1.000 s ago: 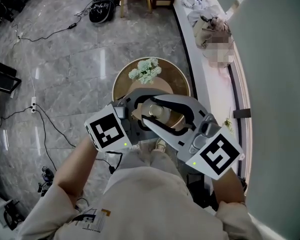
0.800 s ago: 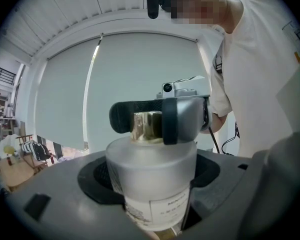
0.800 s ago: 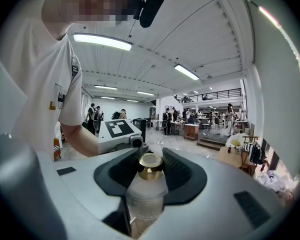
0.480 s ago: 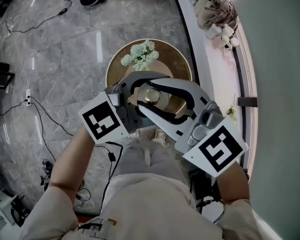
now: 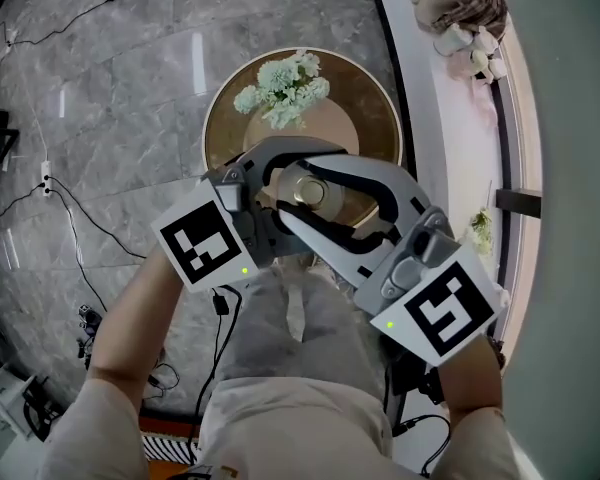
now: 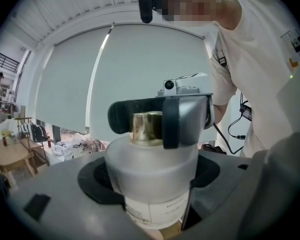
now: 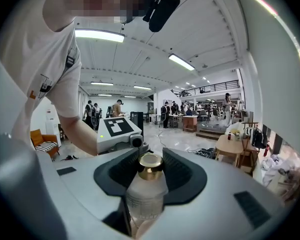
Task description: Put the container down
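A frosted container [image 5: 308, 192] with a gold cap [image 6: 146, 129] hangs over the near edge of a round wooden table [image 5: 375, 98]. Both grippers hold it from opposite sides. My left gripper [image 5: 318, 203] is shut on the container's wide body [image 6: 152, 174]. My right gripper [image 5: 292, 194] comes from the right and is shut on the container [image 7: 146, 194] higher up, around the shoulder and cap. In the left gripper view the right gripper's fingers [image 6: 135, 118] frame the cap. The container's base is hidden in every view.
A bunch of pale flowers [image 5: 283, 86] lies on the far half of the table. A white window ledge [image 5: 450, 118] with plush toys [image 5: 465, 8] runs along the right. Cables [image 5: 70, 218] trail over the marble floor at left. The person's legs are below the grippers.
Both grippers have come down together with the container, which now sits lower and closer to the round table. The grip on it looks the same.
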A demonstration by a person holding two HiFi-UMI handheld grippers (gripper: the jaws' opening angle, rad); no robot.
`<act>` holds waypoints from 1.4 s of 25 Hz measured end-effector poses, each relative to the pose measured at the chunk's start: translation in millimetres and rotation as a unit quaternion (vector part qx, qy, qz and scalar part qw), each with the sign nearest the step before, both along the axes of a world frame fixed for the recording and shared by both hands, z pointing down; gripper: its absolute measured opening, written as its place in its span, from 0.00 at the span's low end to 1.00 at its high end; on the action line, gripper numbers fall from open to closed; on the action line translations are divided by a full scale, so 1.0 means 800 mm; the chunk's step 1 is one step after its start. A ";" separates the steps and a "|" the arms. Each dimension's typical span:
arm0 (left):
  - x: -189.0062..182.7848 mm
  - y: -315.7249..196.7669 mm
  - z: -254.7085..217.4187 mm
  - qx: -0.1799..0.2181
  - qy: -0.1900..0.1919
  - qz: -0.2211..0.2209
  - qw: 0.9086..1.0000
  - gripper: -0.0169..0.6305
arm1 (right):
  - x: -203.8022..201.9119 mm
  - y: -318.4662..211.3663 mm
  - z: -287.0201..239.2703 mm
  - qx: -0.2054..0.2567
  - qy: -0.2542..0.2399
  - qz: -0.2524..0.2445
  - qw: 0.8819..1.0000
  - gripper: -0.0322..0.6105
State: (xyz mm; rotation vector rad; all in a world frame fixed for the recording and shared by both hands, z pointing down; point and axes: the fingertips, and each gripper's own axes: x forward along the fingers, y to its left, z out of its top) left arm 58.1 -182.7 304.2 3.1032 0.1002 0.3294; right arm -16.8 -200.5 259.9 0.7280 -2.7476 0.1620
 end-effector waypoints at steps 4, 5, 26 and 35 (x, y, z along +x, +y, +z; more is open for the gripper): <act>-0.002 -0.008 0.052 -0.009 -0.007 0.003 1.000 0.54 | -0.002 -0.009 0.051 -0.010 0.000 0.008 1.000 0.28; -0.001 -0.010 0.066 -0.013 -0.010 0.004 1.000 0.54 | 0.000 -0.012 0.066 -0.015 0.001 0.009 1.000 0.28; 0.024 -0.026 0.366 -0.040 -0.043 0.012 0.998 0.54 | 0.025 -0.034 0.361 -0.046 -0.014 0.007 0.999 0.28; 0.029 -0.017 0.464 -0.041 -0.032 0.015 0.999 0.54 | 0.029 -0.029 0.457 -0.049 -0.027 0.005 0.998 0.28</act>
